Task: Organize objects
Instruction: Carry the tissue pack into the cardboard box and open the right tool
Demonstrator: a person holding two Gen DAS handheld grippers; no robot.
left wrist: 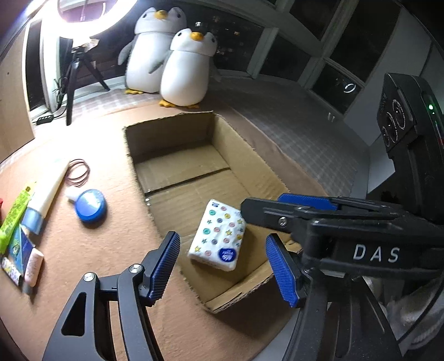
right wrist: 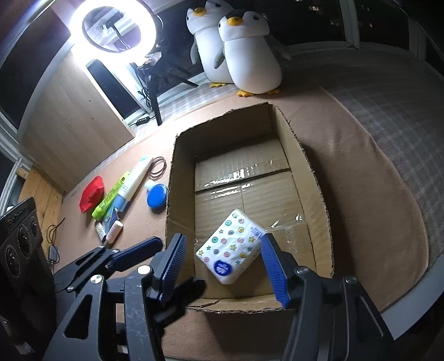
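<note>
An open cardboard box (left wrist: 133, 147) (right wrist: 319, 194) stands on a tan mat. A white tissue pack (left wrist: 219, 236) (right wrist: 230, 247) printed with coloured buttons and stars lies inside it near the front wall. My left gripper (left wrist: 222, 236) hovers over the pack, open, its blue pads apart and off the pack. Over the same pack my right gripper (right wrist: 223, 238) is open too; whether its right pad touches the pack's corner I cannot tell. The two grippers are close side by side; the right gripper's fingers (left wrist: 305, 201) reach in from the right in the left wrist view.
Left of the box lie a blue round tin (left wrist: 91, 206) (right wrist: 157, 197), a white tube (left wrist: 50, 191), brown hair bands (left wrist: 79, 172), a green pack (right wrist: 111, 194), a red pouch (right wrist: 93, 193) and a small pink tube (left wrist: 33, 266). Two plush penguins (left wrist: 188, 69) and a ring light (right wrist: 113, 25) stand behind.
</note>
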